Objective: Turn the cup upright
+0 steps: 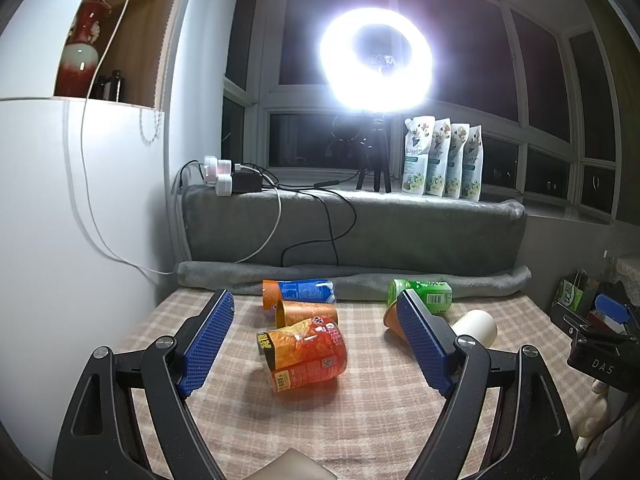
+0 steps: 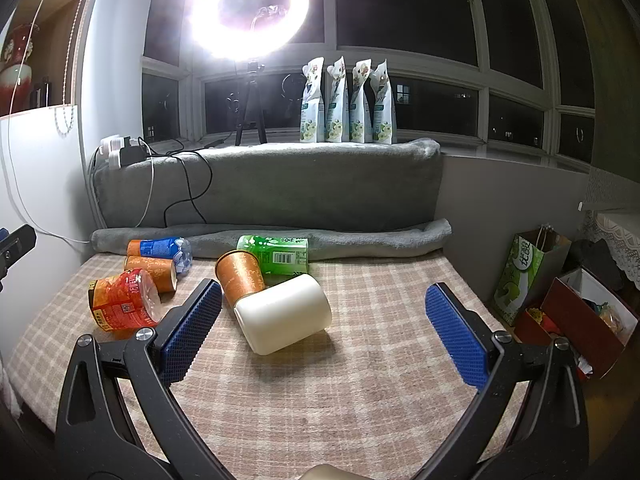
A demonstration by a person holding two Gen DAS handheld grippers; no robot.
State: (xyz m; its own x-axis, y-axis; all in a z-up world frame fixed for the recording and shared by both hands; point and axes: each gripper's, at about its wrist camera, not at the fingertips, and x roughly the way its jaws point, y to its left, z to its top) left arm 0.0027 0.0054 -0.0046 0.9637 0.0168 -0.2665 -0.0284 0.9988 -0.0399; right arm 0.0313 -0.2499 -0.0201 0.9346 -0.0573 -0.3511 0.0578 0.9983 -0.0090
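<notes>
Cream cup (image 2: 283,312) lies on side on plaid tabletop (image 2: 380,360), just ahead-left of your right gripper (image 2: 323,334), axis slanting across fingers (image 2: 456,336), which gape wide, empty. Left gripper (image 1: 316,344) likewise wide, empty, farther off.

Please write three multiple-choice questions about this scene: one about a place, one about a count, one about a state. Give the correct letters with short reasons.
1. Where do the white pouches stand?
A. on the window ledge
B. on the checked cloth
C. in the red box

2. How many pouches are there?
A. two
B. four
C. six

3. How is the cream cup?
A. upright
B. held in the jaws
C. lying on its side

Answers: 1 A, they stand behind the grey cushion against the window. 2 B, four stand in a row. 3 C, it lies on the checked cloth before the open right gripper.
</notes>
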